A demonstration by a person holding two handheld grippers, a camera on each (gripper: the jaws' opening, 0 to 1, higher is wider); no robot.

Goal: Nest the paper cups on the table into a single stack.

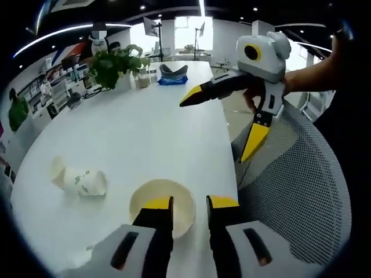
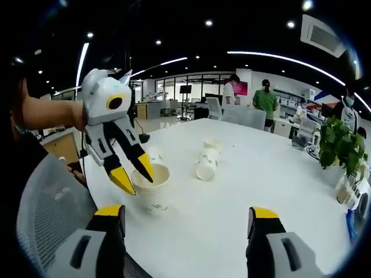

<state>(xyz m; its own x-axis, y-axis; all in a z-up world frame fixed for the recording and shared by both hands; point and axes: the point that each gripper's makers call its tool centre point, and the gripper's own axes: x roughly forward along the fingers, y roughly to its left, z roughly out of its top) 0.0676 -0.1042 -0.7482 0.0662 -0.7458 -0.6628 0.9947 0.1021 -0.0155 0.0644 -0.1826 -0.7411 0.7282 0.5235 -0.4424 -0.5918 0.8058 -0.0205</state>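
An upright white paper cup stands near the white table's edge. My left gripper is open and straddles the cup's rim, one finger over the mouth and one outside the wall. A printed cup lies on its side further in, with another pale cup just past it. My right gripper hangs wide open above the table edge, held by a hand, with nothing between its fingers.
A grey mesh chair sits at the table's edge beside both grippers. A potted plant and a blue item stand at the far end. People stand in the office beyond.
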